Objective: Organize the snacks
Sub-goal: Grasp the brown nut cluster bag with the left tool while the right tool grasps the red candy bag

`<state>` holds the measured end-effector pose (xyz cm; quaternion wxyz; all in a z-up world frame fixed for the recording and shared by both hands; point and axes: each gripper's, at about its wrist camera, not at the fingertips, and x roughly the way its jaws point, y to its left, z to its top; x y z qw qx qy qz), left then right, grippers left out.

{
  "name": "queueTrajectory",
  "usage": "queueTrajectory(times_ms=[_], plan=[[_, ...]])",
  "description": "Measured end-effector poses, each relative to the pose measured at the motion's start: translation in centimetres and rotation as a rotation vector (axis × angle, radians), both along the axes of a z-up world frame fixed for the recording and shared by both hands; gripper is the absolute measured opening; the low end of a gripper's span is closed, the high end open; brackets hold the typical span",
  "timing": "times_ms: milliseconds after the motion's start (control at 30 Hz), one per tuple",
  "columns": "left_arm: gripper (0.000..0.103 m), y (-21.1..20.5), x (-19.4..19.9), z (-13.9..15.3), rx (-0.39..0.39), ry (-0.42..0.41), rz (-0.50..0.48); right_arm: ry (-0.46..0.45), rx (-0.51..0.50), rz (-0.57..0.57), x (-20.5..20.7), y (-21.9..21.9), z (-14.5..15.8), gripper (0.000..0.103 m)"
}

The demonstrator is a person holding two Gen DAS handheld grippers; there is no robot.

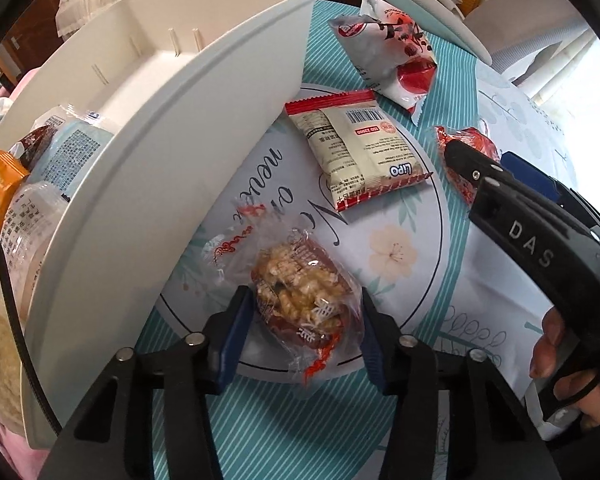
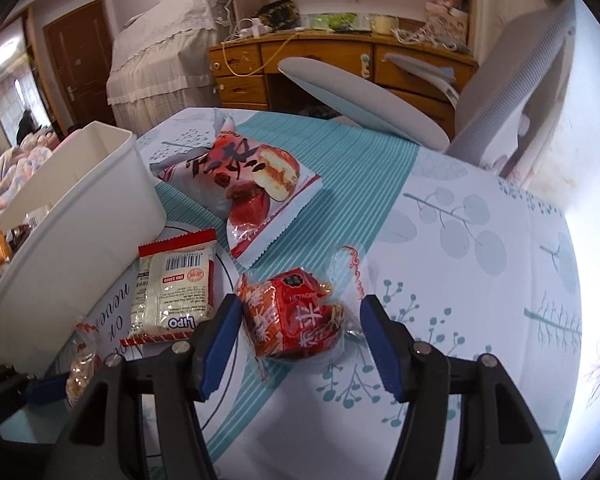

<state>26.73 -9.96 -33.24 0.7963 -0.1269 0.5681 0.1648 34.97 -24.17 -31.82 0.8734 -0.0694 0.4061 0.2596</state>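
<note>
My left gripper is open, its blue pads on either side of a clear-wrapped puffed rice cake lying on the tablecloth. My right gripper is open around a red-wrapped snack, also on the cloth; it shows in the left wrist view with that red snack. A white bin at the left holds several packets. A LIPO cracker pack and a red-and-white bun packet lie loose behind.
The table has a teal-striped floral cloth. A grey chair stands at the far edge, with a wooden desk behind. The bin's wall is close left of the LIPO pack and the bun packet.
</note>
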Motion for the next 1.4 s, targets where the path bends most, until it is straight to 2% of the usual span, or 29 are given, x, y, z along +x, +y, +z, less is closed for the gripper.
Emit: queueTrajectory(times_ms=[400, 667, 800, 933, 1167, 1400], plan=[[0.043, 0.6, -1.9, 0.1, -0.039, 0.046, 0.002, 0.104, 0.005, -0.063, -2.2, -0.3, 0.0, 0.06], [0.043, -0.3, -4.4, 0.9, -0.121, 0.137, -0.07, 0.219, 0.076, -0.127, -4.3, -2.1, 0.1, 0.059], [0.043, -1.3, -5.6, 2.3, -0.15, 0.162, -0.163, 0.257, 0.085, -0.143, -5.8, -3.0, 0.7, 0.058], [0.043, -1.7, -6.6, 5.0, -0.167, 0.137, -0.262, 0.267, 0.101, -0.14, -6.9, -3.3, 2.1, 0.058], [0.043, -1.0, -7.8, 10.7, -0.218, 0.046, -0.415, 0.2, 0.124, -0.082, -8.6, -2.2, 6.2, 0.058], [0.043, 1.8, -7.8, 14.8, -0.239, -0.069, -0.477, 0.151, 0.168, -0.063, -9.9, 0.0, 10.0, 0.058]])
